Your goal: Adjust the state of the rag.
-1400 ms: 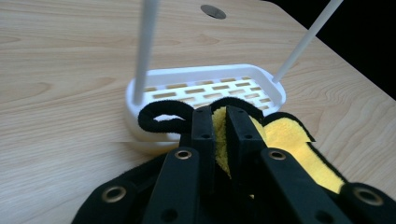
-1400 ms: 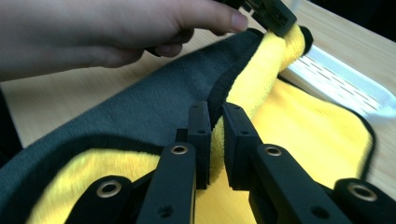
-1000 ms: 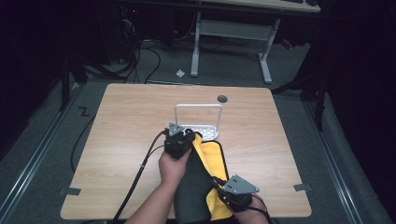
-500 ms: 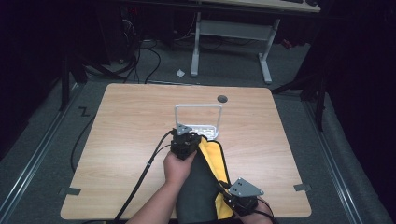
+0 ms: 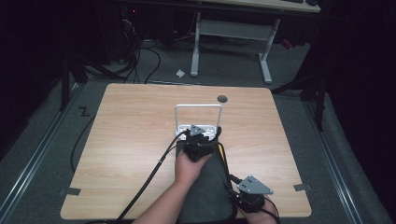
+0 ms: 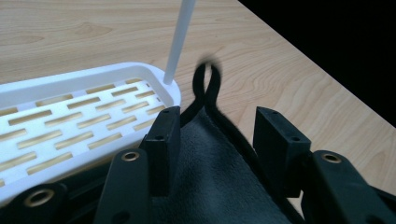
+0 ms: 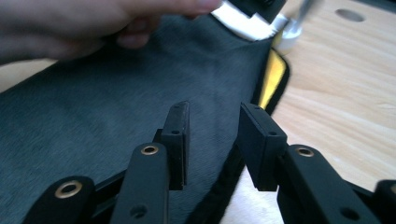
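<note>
A dark grey cloth (image 5: 208,186) with black trim lies flat on the wooden table (image 5: 135,135), near the front edge. Its corner loop (image 6: 208,84) rests beside a white slotted rack (image 6: 70,121) with a thin upright frame (image 5: 198,108). My left gripper (image 5: 201,140) (image 6: 215,123) hovers over that far corner; its jaws have just been opening and stand open, with the cloth lying between them untouched. My right gripper (image 5: 250,196) (image 7: 212,121) straddles the cloth's right trim; its jaws have also just been opening and stand open. A sliver of yellow underside (image 7: 275,74) peeks out.
A round cable hole (image 5: 222,98) sits near the table's far edge. Cables trail from both grippers over the front edge. Beyond the table, on the carpet, stand white desk legs (image 5: 196,46). Grey tape marks (image 5: 70,191) sit at the front corners.
The left hand moved right, bringing the cloth corner up to the rack. The yellow underside that showed earlier is now nearly covered. Both grippers' jaws have opened off the cloth.
</note>
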`<state>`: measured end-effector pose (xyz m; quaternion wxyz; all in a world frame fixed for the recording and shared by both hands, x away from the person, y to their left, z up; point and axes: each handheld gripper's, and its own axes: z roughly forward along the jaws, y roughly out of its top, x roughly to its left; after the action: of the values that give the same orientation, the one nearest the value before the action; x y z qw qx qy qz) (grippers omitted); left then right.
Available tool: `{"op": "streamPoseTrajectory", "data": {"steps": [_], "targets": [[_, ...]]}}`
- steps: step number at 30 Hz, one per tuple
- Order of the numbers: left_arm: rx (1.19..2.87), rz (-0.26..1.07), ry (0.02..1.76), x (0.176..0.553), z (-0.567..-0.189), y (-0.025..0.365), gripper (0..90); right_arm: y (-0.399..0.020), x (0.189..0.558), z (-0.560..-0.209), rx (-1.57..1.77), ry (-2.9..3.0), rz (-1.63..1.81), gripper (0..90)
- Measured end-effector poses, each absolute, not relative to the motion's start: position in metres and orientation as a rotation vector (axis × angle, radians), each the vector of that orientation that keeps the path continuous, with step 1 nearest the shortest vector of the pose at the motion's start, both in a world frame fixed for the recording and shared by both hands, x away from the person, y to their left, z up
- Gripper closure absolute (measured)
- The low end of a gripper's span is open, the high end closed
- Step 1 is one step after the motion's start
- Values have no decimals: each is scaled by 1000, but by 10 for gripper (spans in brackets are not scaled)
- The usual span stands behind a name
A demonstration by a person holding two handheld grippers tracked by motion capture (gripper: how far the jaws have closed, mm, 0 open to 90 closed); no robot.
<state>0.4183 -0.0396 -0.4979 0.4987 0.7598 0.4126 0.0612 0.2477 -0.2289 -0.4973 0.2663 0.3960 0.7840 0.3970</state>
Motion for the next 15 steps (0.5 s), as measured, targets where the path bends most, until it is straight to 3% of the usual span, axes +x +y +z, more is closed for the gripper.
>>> {"op": "streamPoseTrajectory", "data": {"steps": [8,15], "targets": [[1819,171,1000,404,-495,-9,535,-230,252,-502,1079,2139,1061,660],[1865,202,997,375,-503,41,585,-231,257,-506,1111,2146,1059,690]]}}
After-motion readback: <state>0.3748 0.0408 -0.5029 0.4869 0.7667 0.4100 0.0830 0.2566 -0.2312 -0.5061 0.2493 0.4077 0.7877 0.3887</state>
